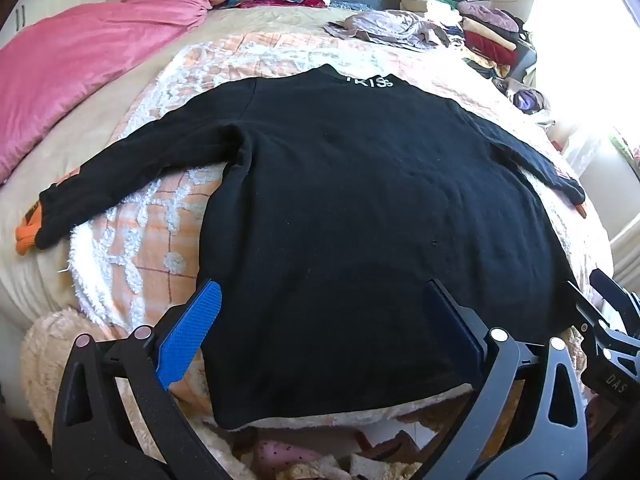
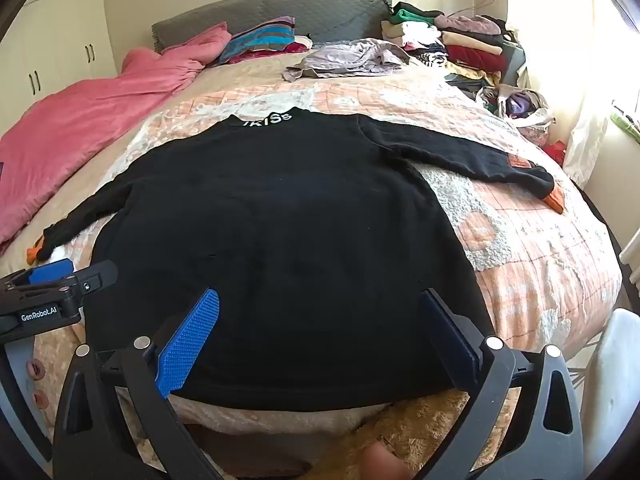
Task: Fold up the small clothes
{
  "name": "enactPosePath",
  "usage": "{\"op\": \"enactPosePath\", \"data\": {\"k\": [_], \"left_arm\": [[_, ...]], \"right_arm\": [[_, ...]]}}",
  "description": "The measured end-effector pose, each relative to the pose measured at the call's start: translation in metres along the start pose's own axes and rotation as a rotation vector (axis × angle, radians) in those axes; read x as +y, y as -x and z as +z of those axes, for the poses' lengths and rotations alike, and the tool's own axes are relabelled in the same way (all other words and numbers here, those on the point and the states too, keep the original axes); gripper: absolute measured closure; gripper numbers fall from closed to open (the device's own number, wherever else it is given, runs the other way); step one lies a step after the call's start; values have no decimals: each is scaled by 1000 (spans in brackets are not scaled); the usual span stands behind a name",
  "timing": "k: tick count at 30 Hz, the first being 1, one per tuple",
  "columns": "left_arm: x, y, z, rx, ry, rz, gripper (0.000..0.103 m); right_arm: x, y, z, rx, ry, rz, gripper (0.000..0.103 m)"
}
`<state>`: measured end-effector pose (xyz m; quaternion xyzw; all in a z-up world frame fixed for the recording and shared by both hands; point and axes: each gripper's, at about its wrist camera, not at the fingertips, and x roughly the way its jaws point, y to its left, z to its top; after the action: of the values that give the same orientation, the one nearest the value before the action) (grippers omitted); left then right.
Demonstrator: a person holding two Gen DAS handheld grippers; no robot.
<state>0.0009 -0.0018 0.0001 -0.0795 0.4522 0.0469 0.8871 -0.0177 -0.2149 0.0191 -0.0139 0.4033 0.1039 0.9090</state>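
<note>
Hovering over the near hem of the black sweater [image 1: 360, 208], both tongs were spread wide with nothing clamped. Left gripper [image 1: 320, 332]: blue pad [image 1: 190, 332] on one finger, dark pad on the other, jaws fully apart, hem area of the sweater visible between them but no pad pressing on cloth that I could see. Right gripper [image 2: 320, 336]: same picture, jaws released, blue pad [image 2: 188, 340] off to one side, black fabric in the gap, not pinched.

Sweater lay flat on the bed [image 2: 540, 248], spread out on an orange-and-white tufted blanket [image 1: 152, 248]. Collar pointed away toward the headboard, white lettering [image 1: 370, 81] on the neckband. Both sleeves were stretched outward and slightly down; orange cuff [image 1: 25, 236] showed at the end of the sleeve on the left of the view, another orange cuff [image 2: 555, 200] at the other sleeve. An orange patch sat on that second sleeve near the cuff. Hem hung close to the near edge of the mattress.

Each gripper showed up at the edge of the other's view: right one at the right edge of the left wrist view, left one [image 2: 52, 280] at the left edge of the right wrist view, so they were side by side along the hem.

Elsewhere on the bed: pink duvet [image 1: 80, 64] bunched along the left side, stack of folded clothes [image 2: 460, 40] at the far right corner, a grey garment [image 2: 344, 58] lying loose near the grey headboard [image 2: 280, 12].
</note>
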Motion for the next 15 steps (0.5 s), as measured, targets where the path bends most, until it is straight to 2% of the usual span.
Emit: {"op": "enactPosePath", "data": {"k": [15], "left_arm": [[-1, 4, 1, -3, 5, -13, 9]], "right_arm": [[3, 4, 4, -1, 1, -2, 4]]}}
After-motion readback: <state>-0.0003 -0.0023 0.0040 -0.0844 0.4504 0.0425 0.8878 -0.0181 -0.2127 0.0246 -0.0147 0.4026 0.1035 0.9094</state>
